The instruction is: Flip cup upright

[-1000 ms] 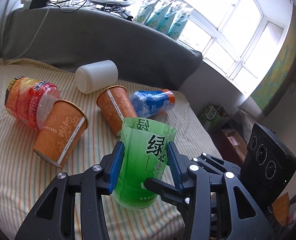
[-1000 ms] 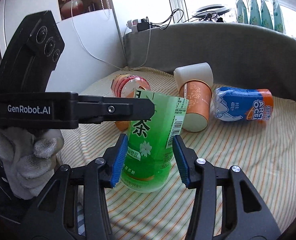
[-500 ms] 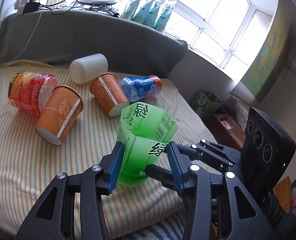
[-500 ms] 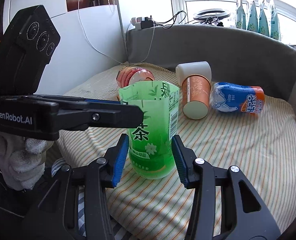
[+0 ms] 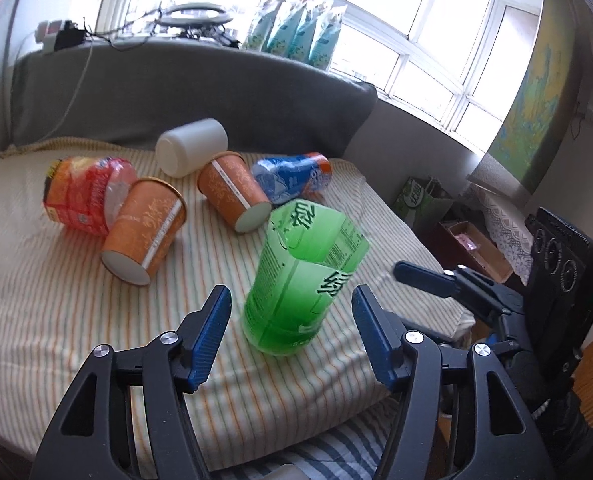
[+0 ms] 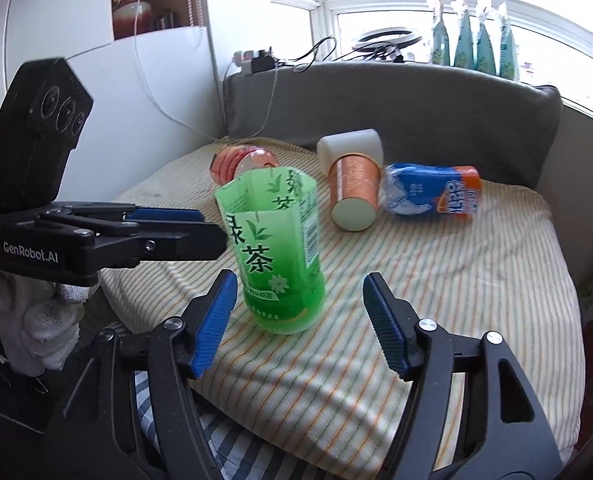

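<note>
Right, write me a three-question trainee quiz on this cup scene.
1. True or false: the green cup stands upright, mouth up, on the striped bed.
2. Multiple choice: the left gripper jaws are A) shut on the cup, B) open, apart from the cup, C) out of view.
3. How many orange paper cups lie on their sides in the left wrist view?

Key: 1 true; 2 B; 3 two.
</note>
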